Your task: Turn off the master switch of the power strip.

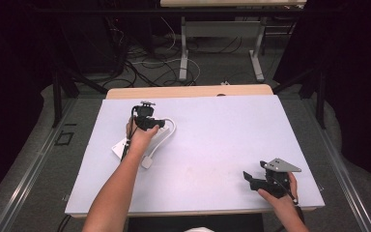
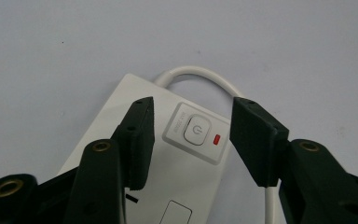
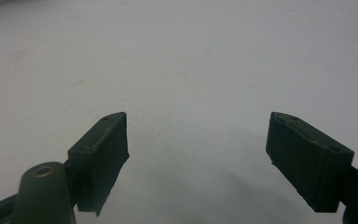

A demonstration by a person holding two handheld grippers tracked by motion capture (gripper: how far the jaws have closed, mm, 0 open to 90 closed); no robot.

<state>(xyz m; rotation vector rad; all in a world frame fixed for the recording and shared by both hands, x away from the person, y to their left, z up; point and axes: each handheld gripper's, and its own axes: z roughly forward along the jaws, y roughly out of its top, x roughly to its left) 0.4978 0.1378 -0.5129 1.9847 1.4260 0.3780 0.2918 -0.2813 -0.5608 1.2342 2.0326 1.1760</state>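
1. The left gripper (image 2: 192, 135) points down at a white power strip (image 2: 168, 186), the forearm stretched out over the table (image 1: 212, 145).
2. Its jaws stand apart, pinching nothing; the strip's power button (image 2: 196, 130) lies between them, its red light (image 2: 216, 138) alongside.
3. The right gripper (image 3: 198, 154) rests low near the table's edge, jaws spread wide over bare surface.

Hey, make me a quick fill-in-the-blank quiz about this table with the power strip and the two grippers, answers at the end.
1. The small indicator light beside the power button on the white power strip is ____ in colour.
2. The left gripper hovers over the strip with its jaws ____, gripping nothing.
3. The strip's white cable leaves its end and bends in a ____.
4. The right gripper, its jaws apart, looks at bare ____.

Missing words: red; open; loop; table
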